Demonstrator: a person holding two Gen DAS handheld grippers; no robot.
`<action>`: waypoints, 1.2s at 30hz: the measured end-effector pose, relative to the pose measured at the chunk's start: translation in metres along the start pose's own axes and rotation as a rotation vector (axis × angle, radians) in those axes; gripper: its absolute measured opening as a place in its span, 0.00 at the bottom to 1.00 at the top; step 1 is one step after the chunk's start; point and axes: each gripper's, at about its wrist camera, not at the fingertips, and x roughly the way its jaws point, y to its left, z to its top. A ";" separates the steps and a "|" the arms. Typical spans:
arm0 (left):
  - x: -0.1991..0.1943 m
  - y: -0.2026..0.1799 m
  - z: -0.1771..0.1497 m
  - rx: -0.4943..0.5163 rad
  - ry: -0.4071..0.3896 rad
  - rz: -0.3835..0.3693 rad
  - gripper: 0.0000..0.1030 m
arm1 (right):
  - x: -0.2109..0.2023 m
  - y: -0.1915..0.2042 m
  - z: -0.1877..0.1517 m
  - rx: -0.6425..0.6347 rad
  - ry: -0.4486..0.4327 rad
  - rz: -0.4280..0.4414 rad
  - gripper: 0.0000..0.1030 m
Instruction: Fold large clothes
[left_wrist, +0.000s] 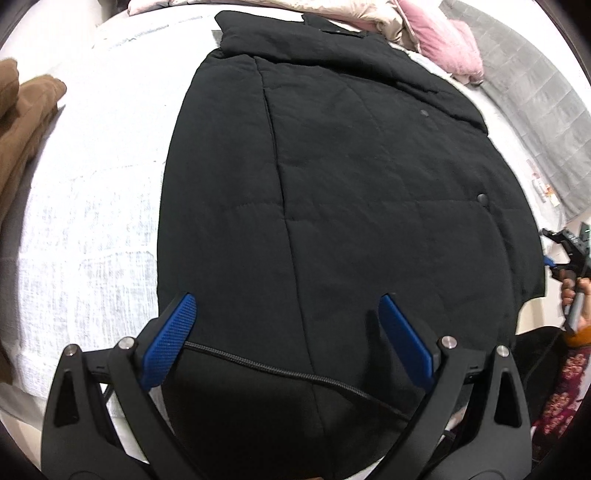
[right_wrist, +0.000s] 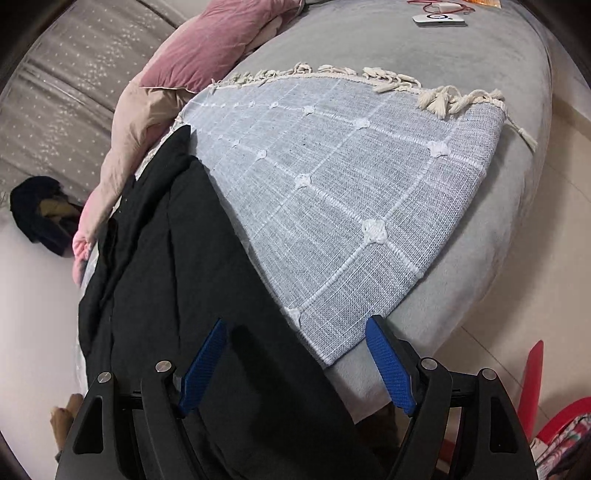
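A large black quilted coat (left_wrist: 351, 184) lies spread flat on a pale woven throw (left_wrist: 92, 221). My left gripper (left_wrist: 286, 308) hovers open above the coat's near hem, its blue pads (left_wrist: 173, 339) wide apart with only a black cord running under them. In the right wrist view the same coat (right_wrist: 177, 277) runs along the left, over a grey-white checked throw (right_wrist: 351, 184). My right gripper (right_wrist: 295, 326) stands open over the coat's right edge, nothing pinched between its pads (right_wrist: 388, 369). The right gripper (left_wrist: 569, 258) also shows at the far right of the left wrist view, held by a hand.
A brown garment (left_wrist: 26, 122) lies at the left. Pink and beige bedding (right_wrist: 207, 48) is piled at the far end. A dark bundle (right_wrist: 40, 214) sits by the wall. A red plastic chair (right_wrist: 539, 398) stands on the tiled floor at the right. Small items (right_wrist: 439, 18) rest on the grey cover.
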 end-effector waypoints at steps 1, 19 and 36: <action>-0.002 0.003 -0.002 -0.012 -0.006 -0.025 0.96 | 0.002 0.002 0.000 -0.004 0.002 -0.003 0.78; -0.073 0.025 -0.001 -0.152 -0.066 -0.138 0.96 | 0.004 0.015 -0.033 -0.085 0.040 -0.024 0.78; -0.010 0.025 -0.035 -0.120 0.087 -0.100 0.96 | 0.008 0.031 -0.039 -0.151 0.034 -0.104 0.78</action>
